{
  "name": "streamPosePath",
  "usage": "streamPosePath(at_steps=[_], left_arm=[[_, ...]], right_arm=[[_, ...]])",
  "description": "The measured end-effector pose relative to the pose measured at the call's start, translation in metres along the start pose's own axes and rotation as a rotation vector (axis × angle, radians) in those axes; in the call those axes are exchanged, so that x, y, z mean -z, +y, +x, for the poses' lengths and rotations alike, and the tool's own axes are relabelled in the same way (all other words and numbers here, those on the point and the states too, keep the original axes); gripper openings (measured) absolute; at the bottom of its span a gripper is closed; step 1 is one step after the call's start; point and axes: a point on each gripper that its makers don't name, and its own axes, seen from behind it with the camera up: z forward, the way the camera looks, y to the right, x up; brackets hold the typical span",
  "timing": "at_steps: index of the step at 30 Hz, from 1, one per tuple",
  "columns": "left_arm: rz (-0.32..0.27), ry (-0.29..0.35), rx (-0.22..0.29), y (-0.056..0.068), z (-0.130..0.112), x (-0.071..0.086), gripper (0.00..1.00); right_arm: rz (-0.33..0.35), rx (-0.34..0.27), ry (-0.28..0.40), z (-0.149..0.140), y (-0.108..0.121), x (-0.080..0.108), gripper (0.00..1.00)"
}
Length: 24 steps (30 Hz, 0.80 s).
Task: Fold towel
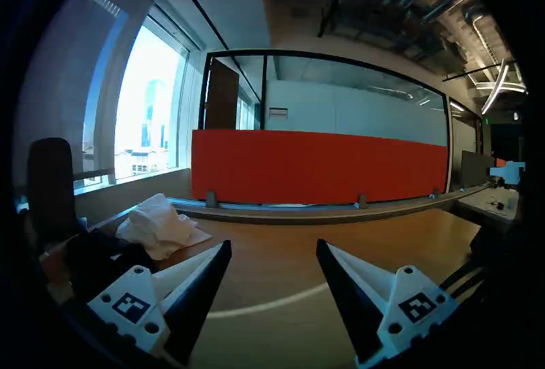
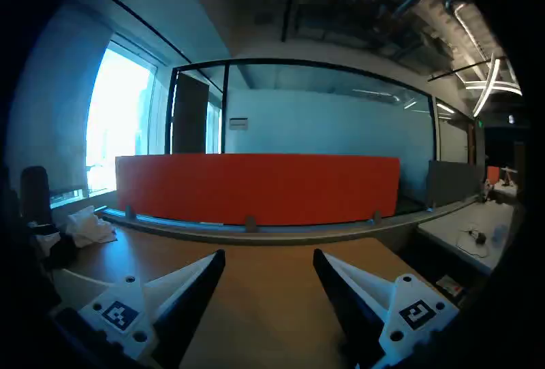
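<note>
Left tongs (image 1: 273, 242), right tongs (image 2: 268, 252) gaping, empty; towel (image 1: 160, 226) crumpled, axis unclear.

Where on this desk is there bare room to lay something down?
The wooden desk is bare from the open left gripper to the orange divider, and likewise ahead of the open right gripper. By the window it is crowded: a crumpled white towel beside dark clutter.

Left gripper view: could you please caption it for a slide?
Open left gripper over wooden table, crumpled white towel lying ahead.
</note>
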Motion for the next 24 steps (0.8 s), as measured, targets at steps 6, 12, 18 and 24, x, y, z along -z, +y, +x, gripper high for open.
streamPosePath(at_steps=[6, 12, 18, 24], left_arm=[[0.007, 0.023, -0.026, -0.01, -0.014, 0.0, 0.92], [0.017, 0.04, -0.025, -0.019, -0.027, 0.002, 0.92], [0.02, 0.047, -0.023, -0.025, -0.044, 0.004, 0.92], [0.022, 0.048, -0.027, -0.029, -0.06, 0.006, 0.92]], right_arm=[[-0.004, 0.022, -0.003, -0.012, -0.003, 0.0, 1.0], [-0.003, 0.03, 0.006, -0.02, -0.009, -0.001, 1.0], [-0.001, 0.039, 0.019, -0.027, -0.013, -0.001, 1.0], [0.0, 0.045, 0.029, -0.036, -0.016, 0.0, 1.0]])
